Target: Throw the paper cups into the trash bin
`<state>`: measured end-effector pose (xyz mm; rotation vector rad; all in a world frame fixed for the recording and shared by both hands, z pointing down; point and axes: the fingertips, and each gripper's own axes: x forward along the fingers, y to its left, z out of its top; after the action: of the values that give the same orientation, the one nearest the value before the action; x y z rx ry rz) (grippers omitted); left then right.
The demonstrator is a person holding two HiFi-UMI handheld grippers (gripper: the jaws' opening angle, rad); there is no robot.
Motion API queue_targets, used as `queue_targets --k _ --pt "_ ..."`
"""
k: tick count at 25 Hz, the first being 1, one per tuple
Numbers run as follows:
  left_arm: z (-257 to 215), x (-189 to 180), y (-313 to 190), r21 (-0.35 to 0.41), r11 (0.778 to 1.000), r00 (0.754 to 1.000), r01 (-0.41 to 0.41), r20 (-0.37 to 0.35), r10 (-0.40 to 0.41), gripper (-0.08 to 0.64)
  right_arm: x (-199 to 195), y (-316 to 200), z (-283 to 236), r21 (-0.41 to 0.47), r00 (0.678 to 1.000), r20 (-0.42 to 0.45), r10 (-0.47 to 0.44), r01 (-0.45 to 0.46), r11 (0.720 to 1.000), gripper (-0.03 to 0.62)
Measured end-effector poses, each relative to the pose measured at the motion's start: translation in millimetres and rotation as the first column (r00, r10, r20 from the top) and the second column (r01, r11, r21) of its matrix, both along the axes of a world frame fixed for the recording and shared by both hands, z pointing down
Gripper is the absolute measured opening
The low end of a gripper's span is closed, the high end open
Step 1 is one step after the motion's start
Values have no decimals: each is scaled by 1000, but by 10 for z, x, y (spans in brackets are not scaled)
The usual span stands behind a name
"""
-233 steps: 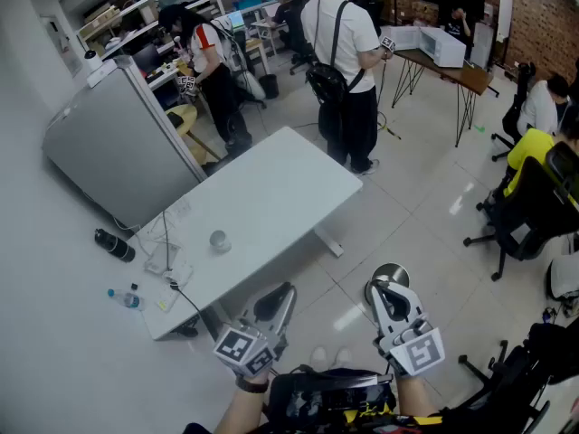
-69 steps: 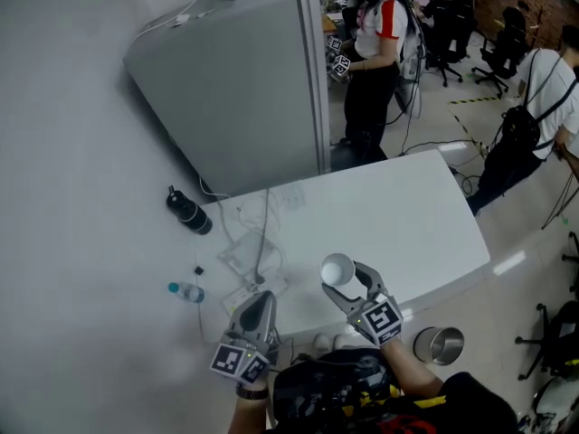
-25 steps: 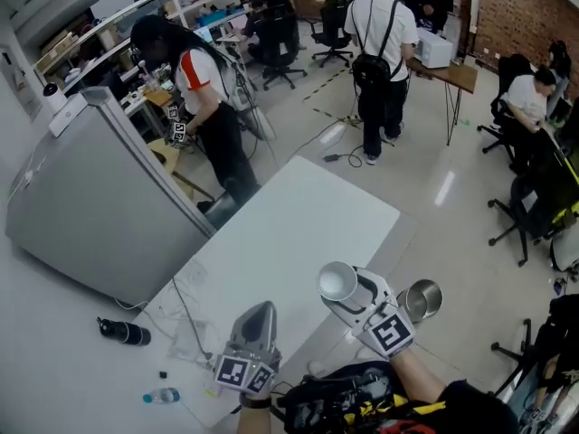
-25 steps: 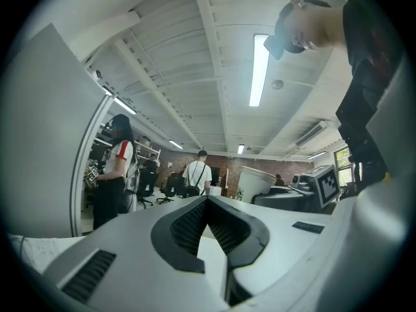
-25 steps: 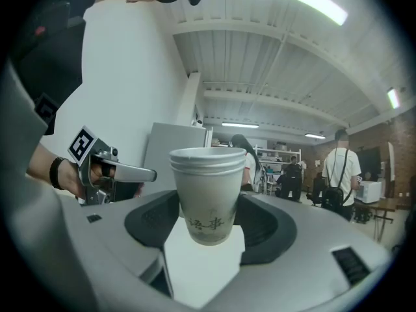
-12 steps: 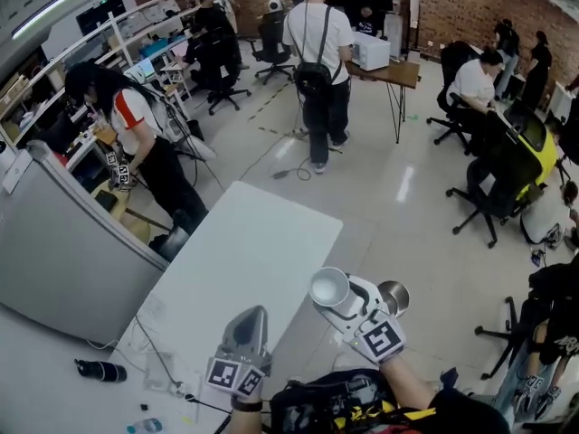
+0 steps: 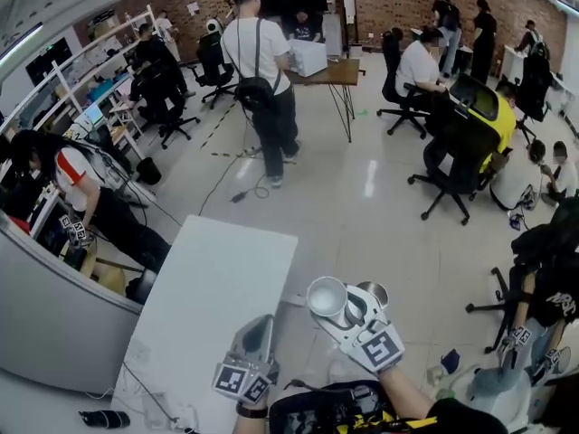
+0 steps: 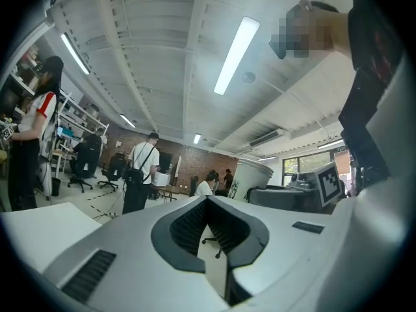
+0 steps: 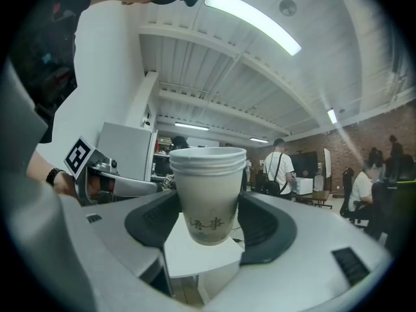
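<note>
Cups [image 9: 208, 194] are off the tabletop [image 7: 217, 278], stacked and clamped in the right gripper's [image 7: 336, 304] fingers, past its near right corner, just beside the bin [image 7: 375, 289]. Left gripper [image 7: 258, 331]: fingers together, empty. Carry looks nearly done; the drop remains.

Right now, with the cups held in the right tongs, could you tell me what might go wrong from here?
1. The right tongs grip the nested cups low on the wall, so inner cups might slide out if tipped early.
2. In the head view the bin sits partly hidden behind the tongs, so a release could miss and land on the floor.
</note>
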<state>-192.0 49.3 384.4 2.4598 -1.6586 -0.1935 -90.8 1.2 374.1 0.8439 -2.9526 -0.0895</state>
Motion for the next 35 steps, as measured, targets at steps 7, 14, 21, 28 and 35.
queue_targets --k 7,14,21,28,35 --pt "61 109 -433 -18 993 993 -117 -9 117 0 193 -265 -33 -27 992 19 126 -126 992 296" --pt "-37 318 -837 7 970 970 -242 -6 242 2 420 -472 -24 -35 969 16 246 -246 969 296" --pt "-5 333 -1079 2 944 944 -331 -16 331 2 500 -623 12 -51 940 19 341 -339 939 296" --pt "133 395 -1293 -1 918 917 -396 -44 396 2 533 -745 -1 -28 925 -3 381 -381 924 296" --pt "164 706 -1482 -29 898 898 -438 -46 437 2 876 -939 38 -55 900 8 435 -434 899 297"
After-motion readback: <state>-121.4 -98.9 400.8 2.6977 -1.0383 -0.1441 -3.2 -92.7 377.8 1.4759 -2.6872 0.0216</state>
